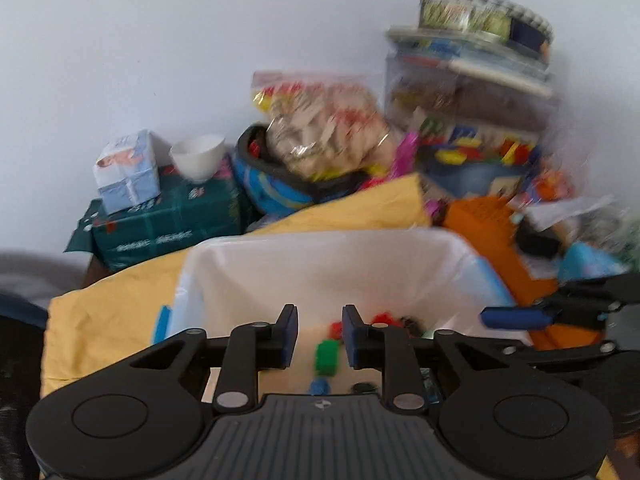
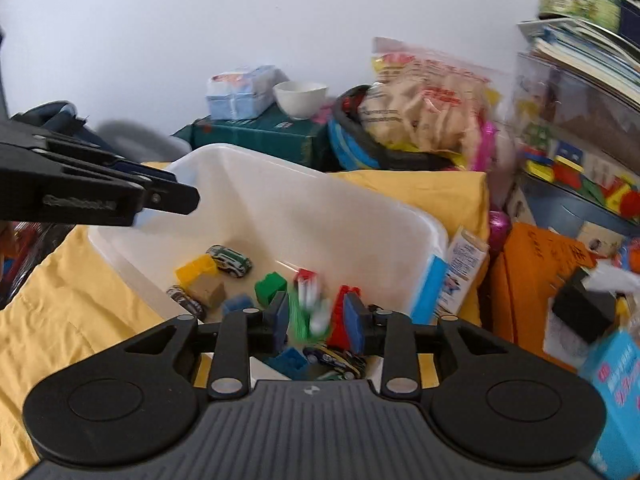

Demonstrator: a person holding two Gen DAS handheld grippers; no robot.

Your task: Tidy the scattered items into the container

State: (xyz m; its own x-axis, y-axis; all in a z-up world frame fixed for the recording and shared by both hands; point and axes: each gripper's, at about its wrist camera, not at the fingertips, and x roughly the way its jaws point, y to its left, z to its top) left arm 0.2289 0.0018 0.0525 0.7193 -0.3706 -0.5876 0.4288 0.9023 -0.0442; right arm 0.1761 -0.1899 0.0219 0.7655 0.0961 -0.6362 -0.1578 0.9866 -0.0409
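A white plastic bin point(image 2: 320, 208) sits on a yellow cloth point(image 2: 72, 320); it also shows in the left wrist view point(image 1: 320, 264). Inside lie toy bricks, among them a yellow one point(image 2: 196, 268) and a green one point(image 2: 270, 286), and toy cars point(image 2: 232, 260). My right gripper point(image 2: 318, 320) hangs over the bin with its jaws apart; a blurred green-and-white toy point(image 2: 310, 308) is between them, and I cannot tell whether they touch it. My left gripper point(image 1: 320, 340) is open and empty above the bin, over a green brick point(image 1: 327, 356).
Clutter stands behind the bin: a green box point(image 2: 260, 132) with a white bowl point(image 2: 300, 96) and tissue pack, a snack bag point(image 2: 424, 100), stacked books and a tin point(image 2: 580, 0), an orange folder point(image 2: 532, 280) and a blue box point(image 2: 616, 384) at right.
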